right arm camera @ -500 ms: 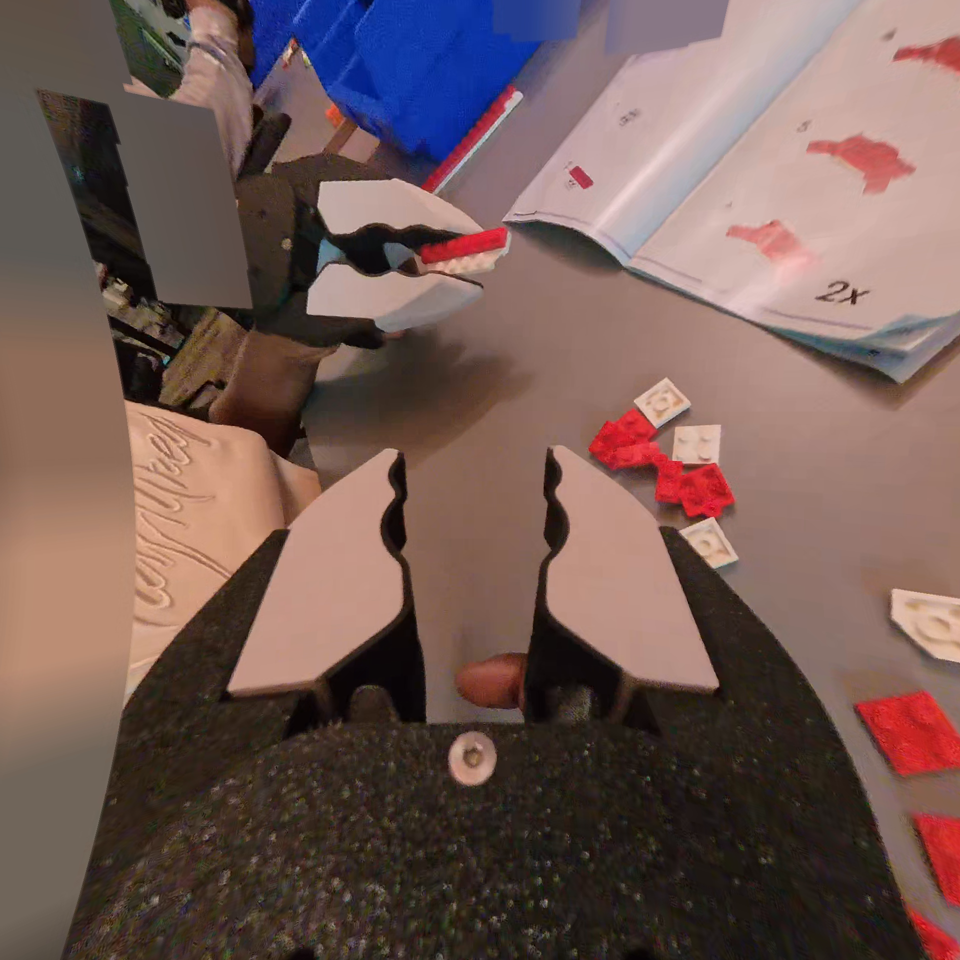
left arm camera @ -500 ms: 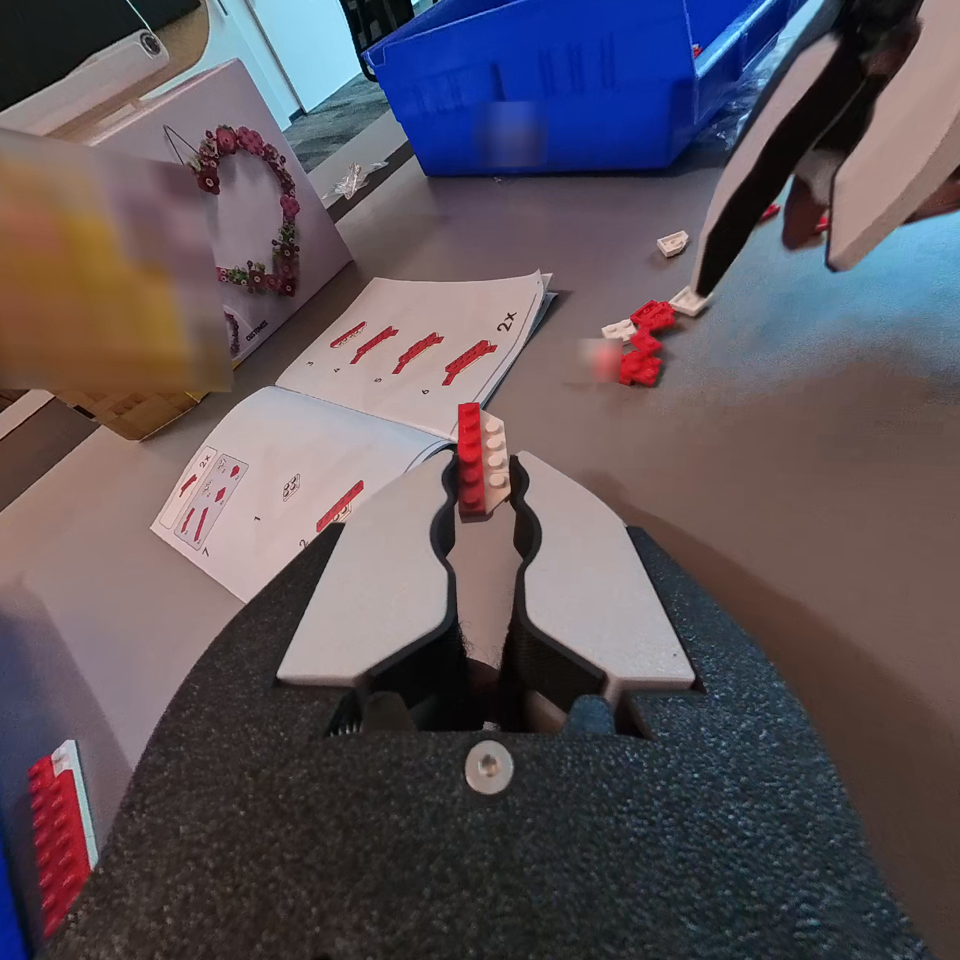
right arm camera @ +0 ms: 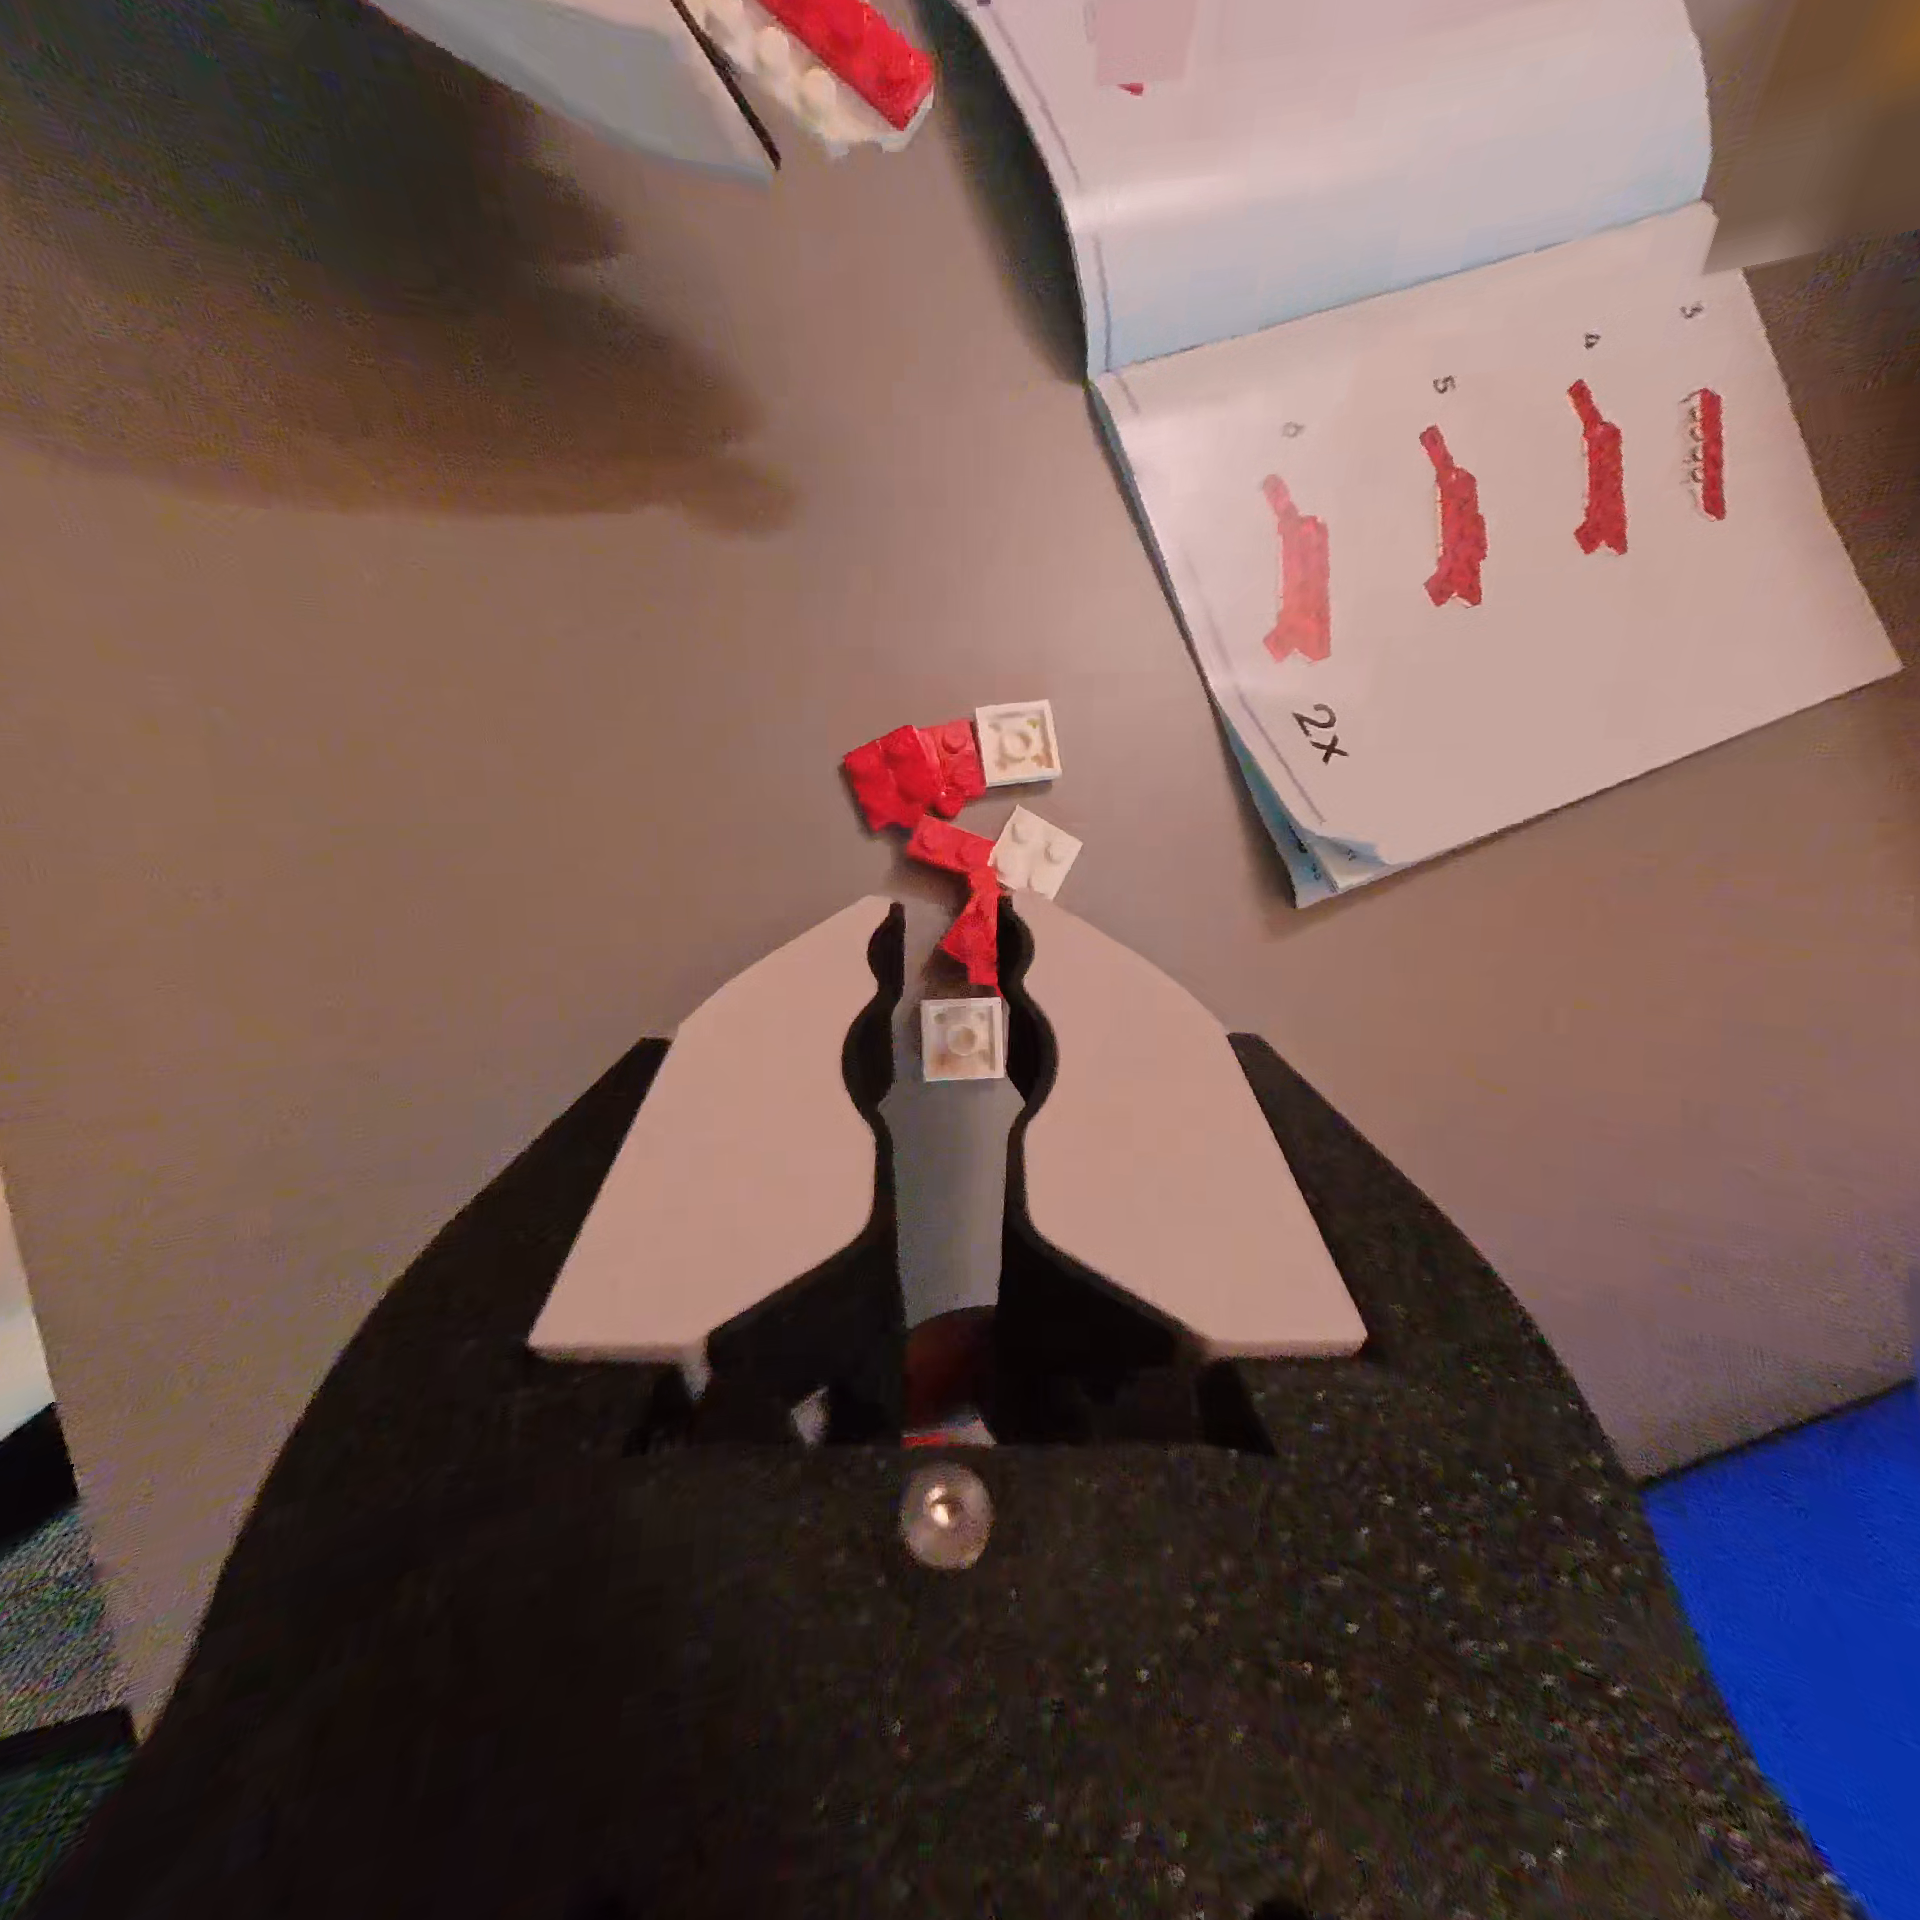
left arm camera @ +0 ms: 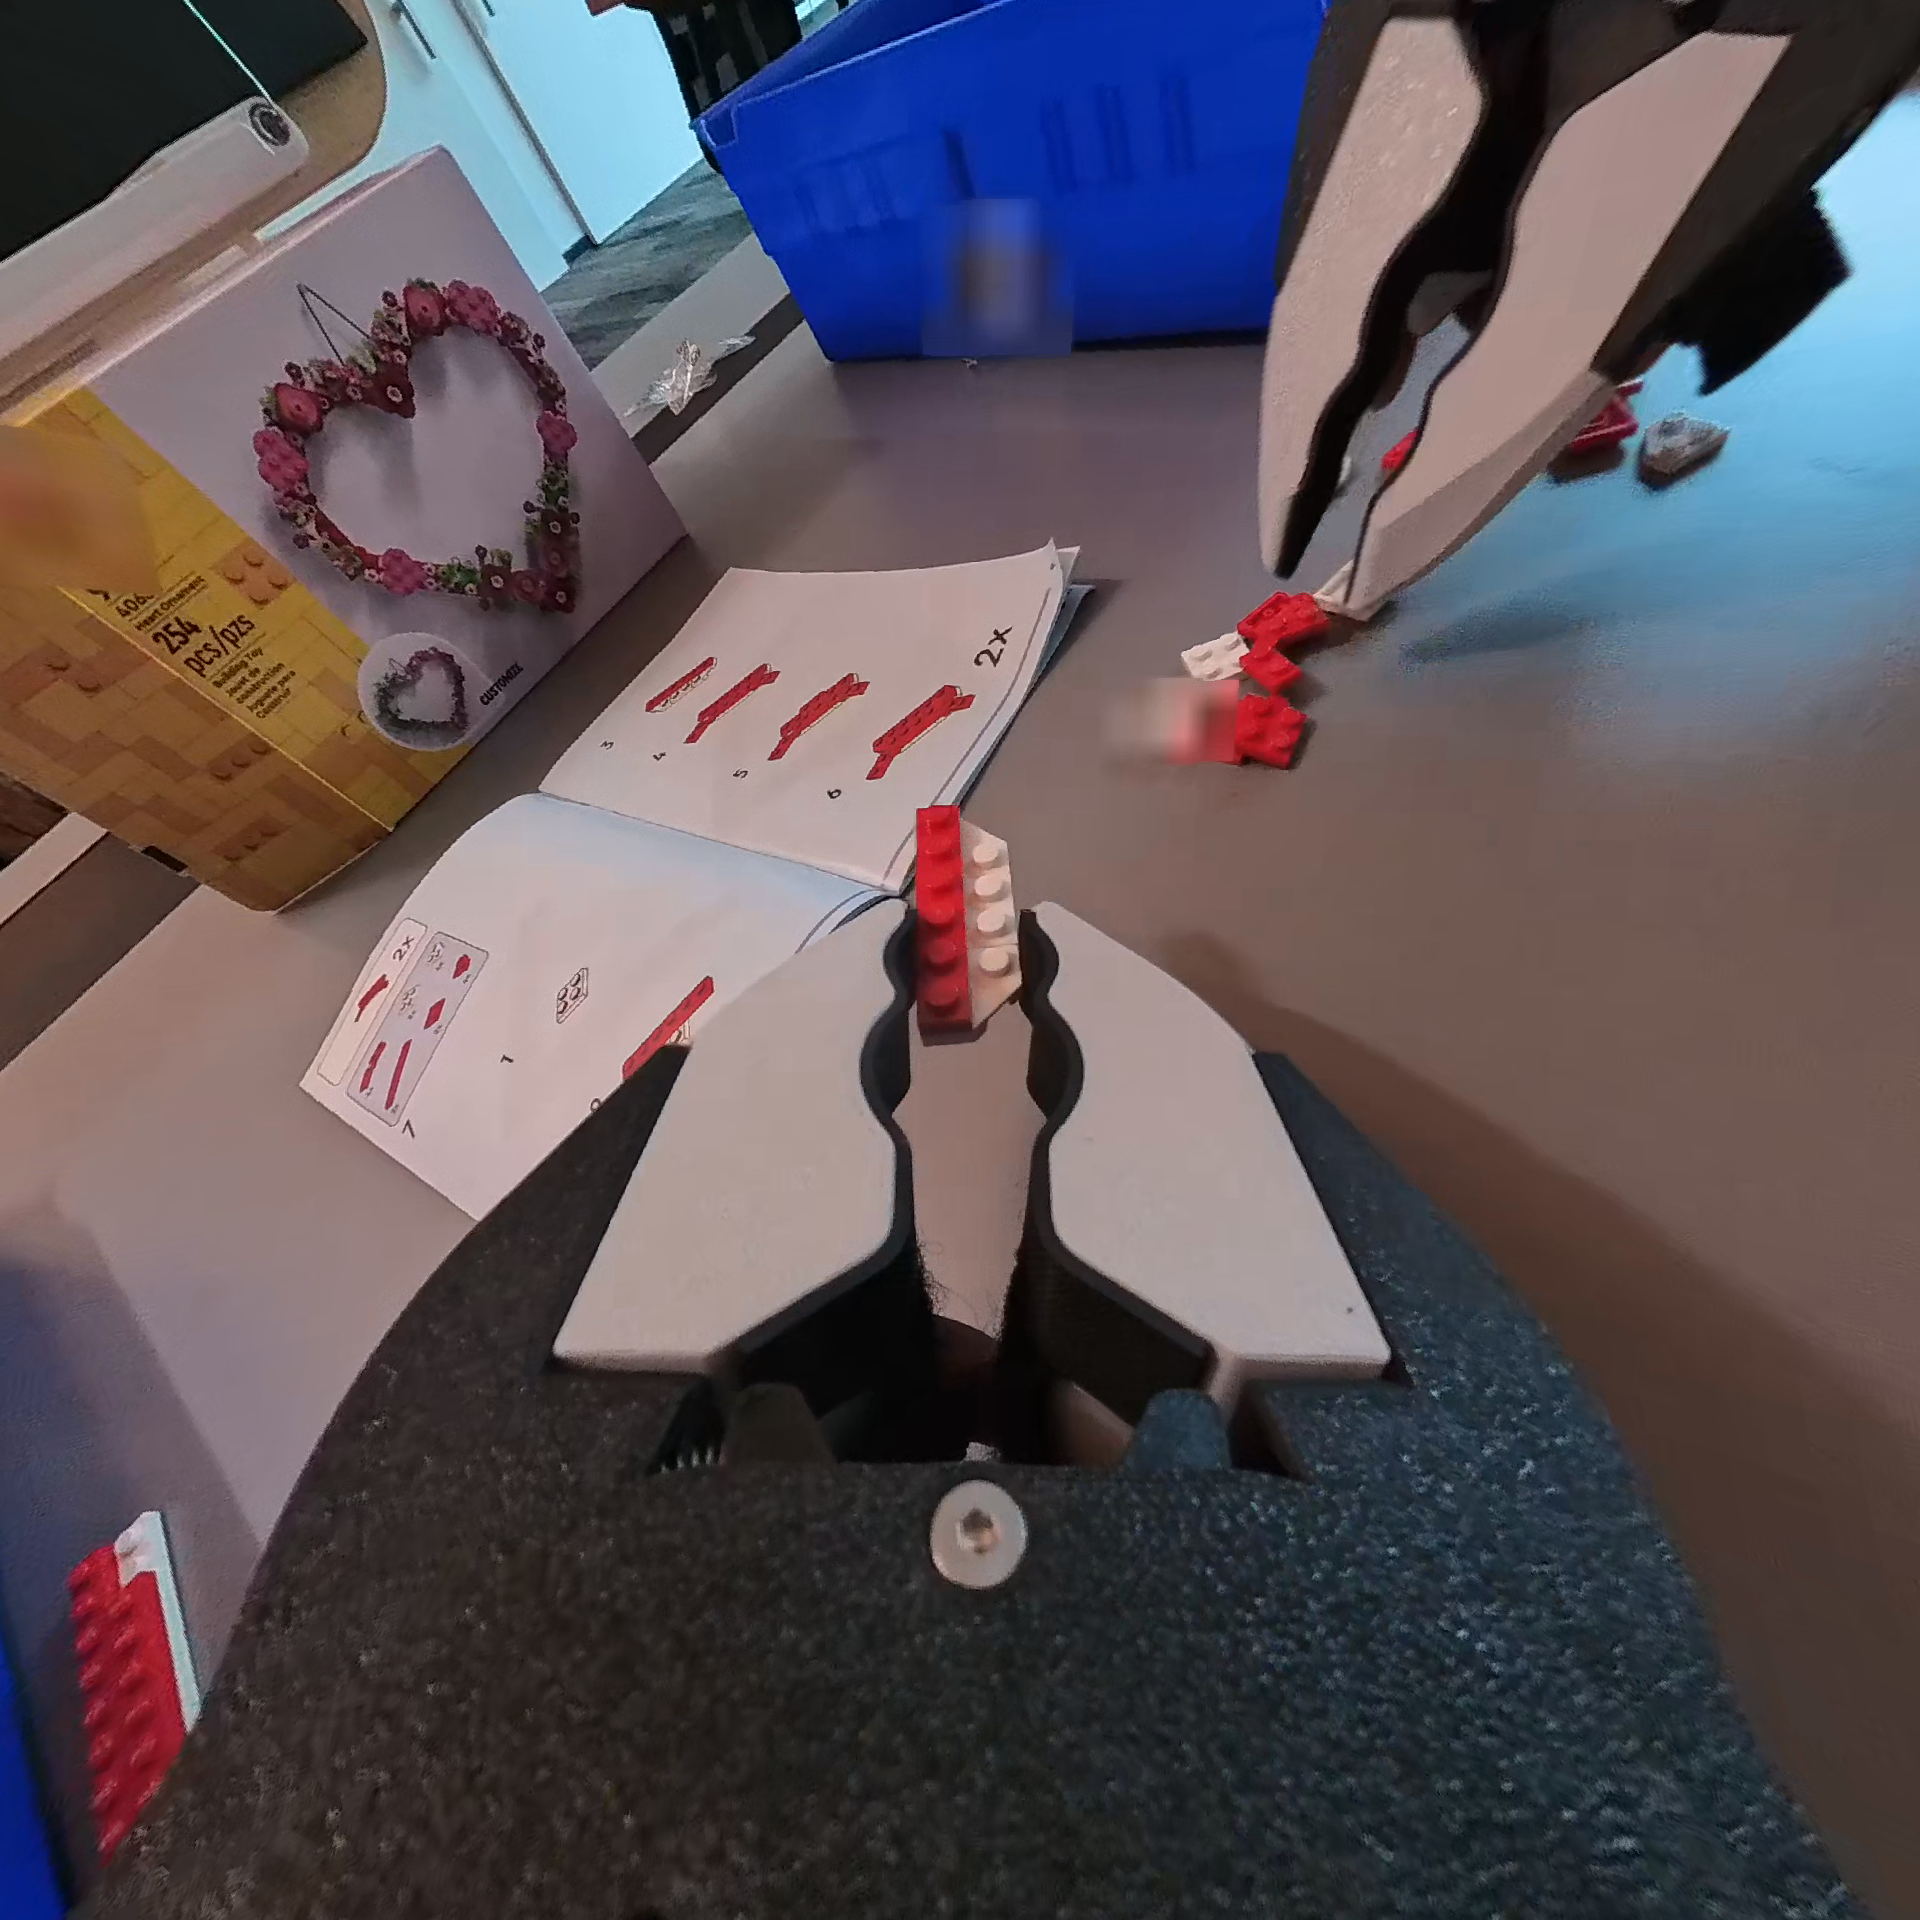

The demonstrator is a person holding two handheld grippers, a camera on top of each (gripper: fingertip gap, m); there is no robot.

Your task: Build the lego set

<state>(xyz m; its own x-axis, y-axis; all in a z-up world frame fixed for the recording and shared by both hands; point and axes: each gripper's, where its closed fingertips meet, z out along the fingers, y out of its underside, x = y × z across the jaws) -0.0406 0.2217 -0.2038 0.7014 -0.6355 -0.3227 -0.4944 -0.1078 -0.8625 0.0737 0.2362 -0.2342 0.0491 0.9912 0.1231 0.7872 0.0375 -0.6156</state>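
At the far left of the left wrist view, a flat red-and-white assembly [left arm camera: 130, 1652] lies on the grey surface [left arm camera: 1507, 1039] beside a blue edge. Further back stands the set's box [left arm camera: 312, 540], yellow on one side and picturing a heart-shaped flower wreath on the other. Next to it the instruction booklet [left arm camera: 727, 810] lies open, its pages showing red build steps. In the middle, the left claw [left arm camera: 961, 951] pinches a small build of a red strip and a white strip [left arm camera: 961, 914] joined side by side, studs toward the camera, held above the booklet's near edge. Behind it, a blue bin [left arm camera: 987, 177] sits at the back of the surface. To the right, a loose cluster of small red plates [left arm camera: 1273, 675] and a white plate [left arm camera: 1210, 657] lies on the surface, and the right claw [left arm camera: 1340, 561] points down at it, its tips meeting a white piece at the cluster's far end. From the right wrist view, the right claw [right arm camera: 951, 940] is narrowed but not fully pressed together; a red plate [right arm camera: 977, 930] sits between its tips against the right finger, though whether it is truly gripped I cannot tell, and a white square plate [right arm camera: 963, 1039] lies on the surface in the gap further back. Beyond the tips lie more red plates [right arm camera: 909, 774] and two white ones [right arm camera: 1018, 743], with the booklet [right arm camera: 1507, 582] to the right.
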